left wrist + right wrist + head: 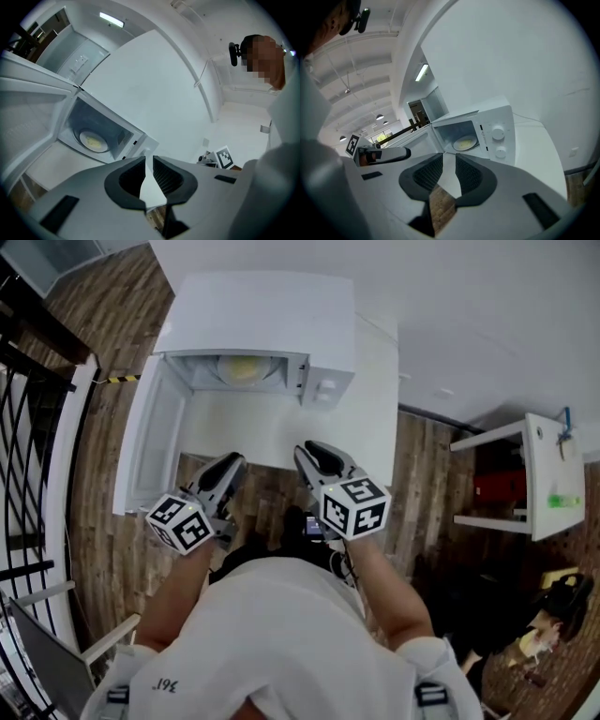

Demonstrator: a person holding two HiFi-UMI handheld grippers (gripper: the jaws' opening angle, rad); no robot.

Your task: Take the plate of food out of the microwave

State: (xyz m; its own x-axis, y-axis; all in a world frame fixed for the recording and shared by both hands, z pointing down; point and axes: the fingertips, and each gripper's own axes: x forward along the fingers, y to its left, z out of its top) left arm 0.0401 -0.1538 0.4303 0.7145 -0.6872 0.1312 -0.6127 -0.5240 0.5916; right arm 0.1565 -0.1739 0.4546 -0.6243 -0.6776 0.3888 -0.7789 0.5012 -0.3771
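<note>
My left tongs (231, 463) and right tongs (312, 452) side by side, aimed slightly down at open microwave (281, 324). Both narrowly parted, gripping nothing. Plate (242, 368) inside microwave, well ahead of tongs.

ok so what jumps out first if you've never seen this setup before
The white microwave stands on a white counter with its door wide open to the left. A plate of yellowish food sits inside it. Nearer the person, the left claw and right claw hover side by side in front of the microwave, each slightly open and empty.
</note>
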